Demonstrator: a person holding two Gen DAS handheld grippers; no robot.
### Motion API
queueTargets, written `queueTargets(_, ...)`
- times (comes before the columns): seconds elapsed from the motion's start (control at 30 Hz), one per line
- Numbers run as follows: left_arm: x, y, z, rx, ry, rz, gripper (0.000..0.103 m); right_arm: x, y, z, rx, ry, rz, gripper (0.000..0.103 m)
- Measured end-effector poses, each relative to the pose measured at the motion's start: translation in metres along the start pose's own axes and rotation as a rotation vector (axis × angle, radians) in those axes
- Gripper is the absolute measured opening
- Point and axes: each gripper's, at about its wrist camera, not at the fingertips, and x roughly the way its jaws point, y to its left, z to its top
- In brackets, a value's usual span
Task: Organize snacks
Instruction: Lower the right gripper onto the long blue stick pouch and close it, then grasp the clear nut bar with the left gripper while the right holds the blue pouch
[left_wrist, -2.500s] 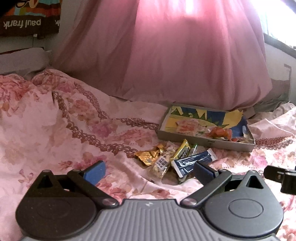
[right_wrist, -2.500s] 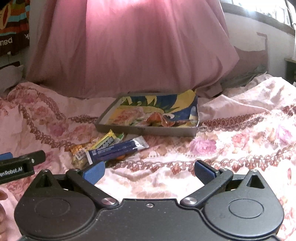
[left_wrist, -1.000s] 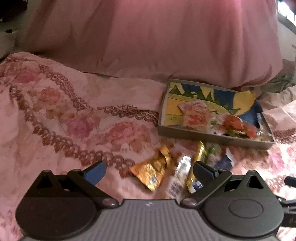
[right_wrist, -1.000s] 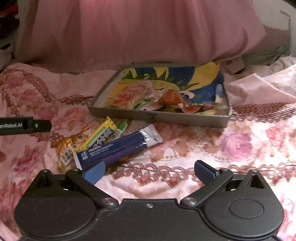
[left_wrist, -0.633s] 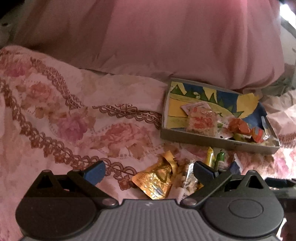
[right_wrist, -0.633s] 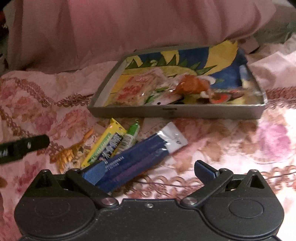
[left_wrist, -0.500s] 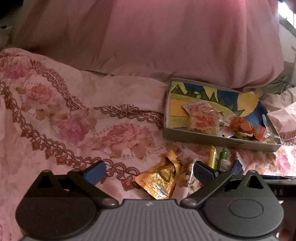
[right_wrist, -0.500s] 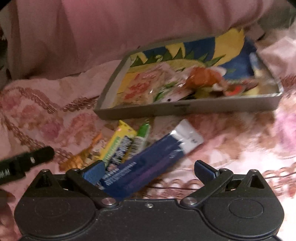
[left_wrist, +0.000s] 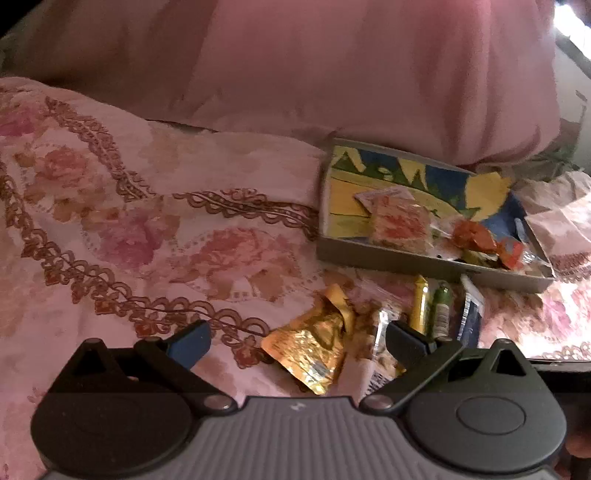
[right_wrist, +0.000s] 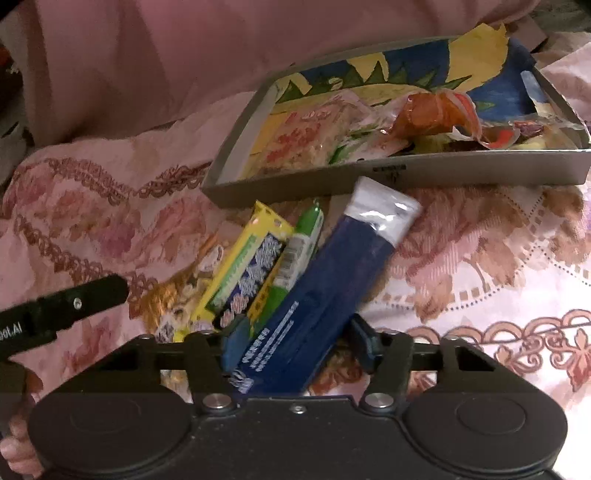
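1. The right gripper (right_wrist: 299, 339) points down at the bed, its jaws closing around the near end of the dark blue packet (right_wrist: 314, 295); the packet lies between the pads, and I cannot tell whether both pads press on it.
2. That packet slants away toward the grey tray (right_wrist: 480, 173), its clear end just short of the tray's near wall.
3. Beside it on the left lie a green tube (right_wrist: 299, 254) and a yellow bar (right_wrist: 243, 273).
4. The left gripper (left_wrist: 295, 341) hovers with its jaws apart and empty above the gold pouch (left_wrist: 314, 343).
5. The tray holds several wrapped snacks (left_wrist: 402, 225) on the floral bedspread (left_wrist: 147, 229).
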Motion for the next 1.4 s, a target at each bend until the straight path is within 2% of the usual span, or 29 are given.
queueTargets(0.17,0.001,-0.012,-0.005,0.065,0.019,-0.051,0.103,-0.011,-0.002,-0.003,-0.016,0.002,-0.002,0.048)
queueTargets(0.3,0.004,-0.028,-0.011,0.155,0.047,-0.092,0.102,-0.02,-0.008,-0.005,-0.04,0.026,-0.051,0.043)
queueTargets(0.5,0.009,-0.047,-0.02,0.256,0.079,-0.121,0.092,-0.023,-0.022,-0.004,-0.055,0.035,-0.121,0.042)
queueTargets(0.67,0.014,-0.054,-0.027,0.316,0.101,-0.112,0.079,-0.02,-0.024,-0.003,-0.051,0.041,-0.119,0.043)
queueTargets(0.9,0.021,-0.064,-0.034,0.394,0.115,-0.109,0.052,-0.015,-0.015,-0.004,-0.095,0.027,-0.137,0.045)
queueTargets(1.0,0.026,-0.072,-0.035,0.454,0.097,-0.093,0.05,-0.011,-0.011,-0.004,-0.11,0.013,-0.158,0.047)
queueTargets(1.1,0.035,-0.077,-0.036,0.487,0.097,-0.073,0.043,-0.006,-0.009,-0.004,-0.122,-0.003,-0.175,0.052)
queueTargets(1.2,0.043,-0.08,-0.037,0.507,0.092,-0.057,0.043,-0.004,-0.009,-0.005,-0.115,-0.007,-0.178,0.052)
queueTargets(1.4,0.043,-0.081,-0.037,0.484,0.101,-0.05,0.04,-0.01,-0.015,-0.005,-0.063,-0.023,-0.172,0.043)
